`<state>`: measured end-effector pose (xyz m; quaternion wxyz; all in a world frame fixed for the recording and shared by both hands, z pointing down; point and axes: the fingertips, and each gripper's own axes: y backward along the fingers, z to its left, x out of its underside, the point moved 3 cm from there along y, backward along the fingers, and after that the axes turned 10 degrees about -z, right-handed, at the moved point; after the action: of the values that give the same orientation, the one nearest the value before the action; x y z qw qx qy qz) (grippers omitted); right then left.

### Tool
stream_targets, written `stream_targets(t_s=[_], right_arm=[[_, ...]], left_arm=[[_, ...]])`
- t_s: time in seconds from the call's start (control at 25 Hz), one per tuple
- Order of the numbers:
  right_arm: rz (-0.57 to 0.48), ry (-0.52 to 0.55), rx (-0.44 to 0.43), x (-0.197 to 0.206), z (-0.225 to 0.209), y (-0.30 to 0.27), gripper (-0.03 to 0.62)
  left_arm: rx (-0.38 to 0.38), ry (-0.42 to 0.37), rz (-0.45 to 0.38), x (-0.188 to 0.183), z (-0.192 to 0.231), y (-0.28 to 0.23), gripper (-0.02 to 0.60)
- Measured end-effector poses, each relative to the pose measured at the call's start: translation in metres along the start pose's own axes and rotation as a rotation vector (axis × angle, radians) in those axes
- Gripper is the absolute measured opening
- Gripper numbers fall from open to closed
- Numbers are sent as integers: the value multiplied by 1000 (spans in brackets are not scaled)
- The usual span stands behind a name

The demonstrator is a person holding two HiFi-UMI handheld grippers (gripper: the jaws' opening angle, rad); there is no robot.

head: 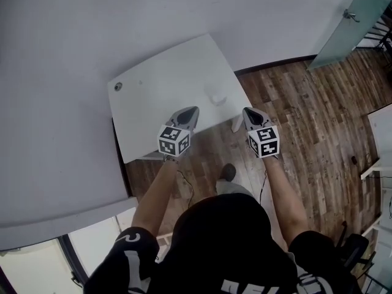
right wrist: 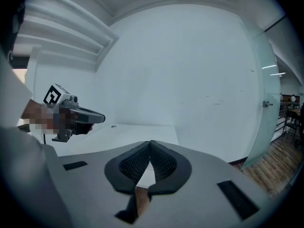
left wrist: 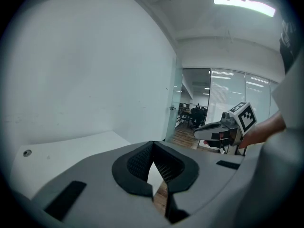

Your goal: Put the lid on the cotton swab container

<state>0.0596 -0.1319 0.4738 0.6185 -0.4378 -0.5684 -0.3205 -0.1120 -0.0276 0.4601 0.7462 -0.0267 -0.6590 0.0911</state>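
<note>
Head view: one white table (head: 153, 72) in the wall corner, with one cable hole (head: 118, 86) at its far left. Two grippers, one marker cube each. Left gripper (head: 191, 111) and right gripper (head: 247, 111) are side by side at the table's near edge, well apart. One small pale item sits on the table between and just beyond their tips, apparently the cotton swab container (head: 217, 98); too faint to tell lid from body.
Left gripper view: jaw tips pressed together, nothing between them. The other gripper shows at right.
Right gripper view: jaws also pressed together, empty. The other gripper is at left, the table beyond.
</note>
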Motion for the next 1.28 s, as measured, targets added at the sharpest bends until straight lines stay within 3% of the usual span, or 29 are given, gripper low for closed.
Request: stream_targets(t_s=[0.64, 0.96, 1.28], right_arm=[[-13, -80, 17, 8, -59, -41, 14], [2, -97, 20, 17, -59, -55, 14], [29, -117, 54, 30, -51, -76, 14]], left_arm=[[19, -7, 43, -6, 19, -73, 25], [24, 16, 50, -1, 33, -83, 25], [83, 48, 72, 11, 65, -97, 25]])
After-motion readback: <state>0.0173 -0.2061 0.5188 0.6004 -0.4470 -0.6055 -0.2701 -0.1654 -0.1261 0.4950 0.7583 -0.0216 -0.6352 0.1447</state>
